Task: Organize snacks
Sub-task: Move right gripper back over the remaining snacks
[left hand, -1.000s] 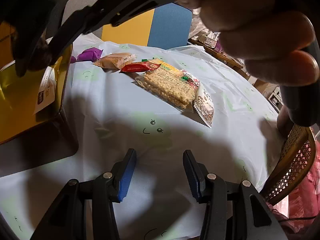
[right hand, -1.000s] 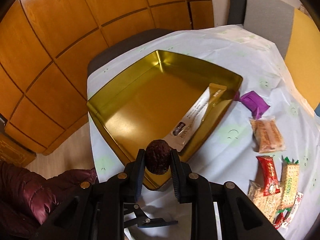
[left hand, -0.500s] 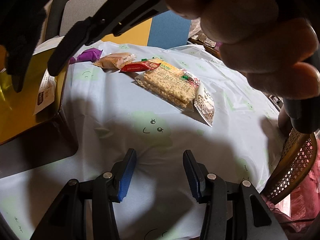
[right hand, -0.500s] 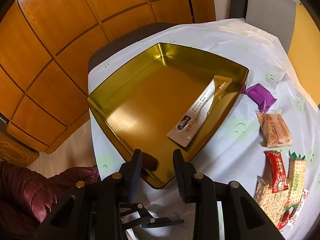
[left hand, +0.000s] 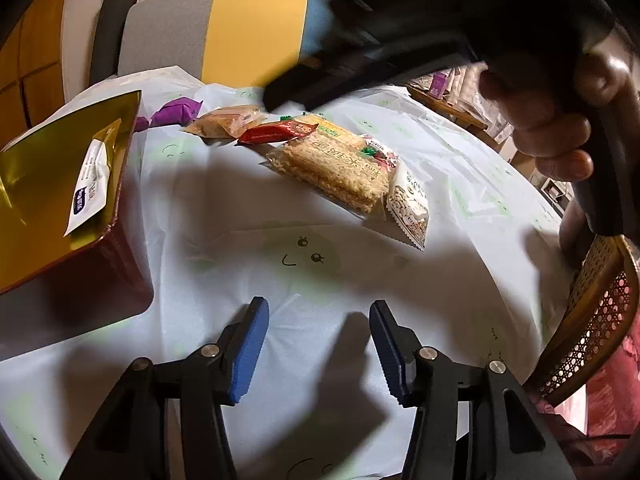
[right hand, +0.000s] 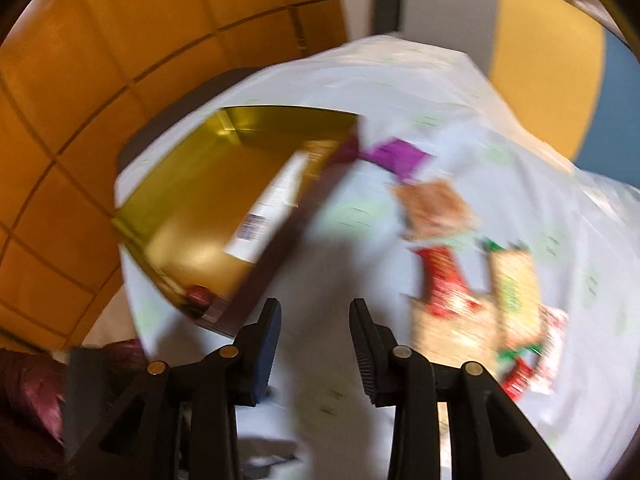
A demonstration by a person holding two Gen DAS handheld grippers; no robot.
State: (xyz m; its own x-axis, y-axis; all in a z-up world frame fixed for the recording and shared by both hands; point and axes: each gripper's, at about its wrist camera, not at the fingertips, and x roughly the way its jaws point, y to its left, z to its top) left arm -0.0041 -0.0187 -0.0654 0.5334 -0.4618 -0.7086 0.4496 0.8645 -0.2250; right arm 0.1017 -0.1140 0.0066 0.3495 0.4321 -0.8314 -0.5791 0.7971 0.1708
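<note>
Several packets lie loose on the table (left hand: 224, 360), light, crinkly, brittle inside (I'd pinch the red packet (right hand: 444, 276) across its middle). My right gripper (right hand: 314, 322) has just been opening, now empty; the brown ball (right hand: 199, 293) it held rests in the tin (right hand: 180, 184). My left gripper (left hand: 318, 320) hangs part-open, empty.

Table under a pale printed cloth (left hand: 360, 280), bearing a gold tin (left hand: 36, 184), purple packet (left hand: 176, 111) and heaped snack packets (left hand: 340, 168).
</note>
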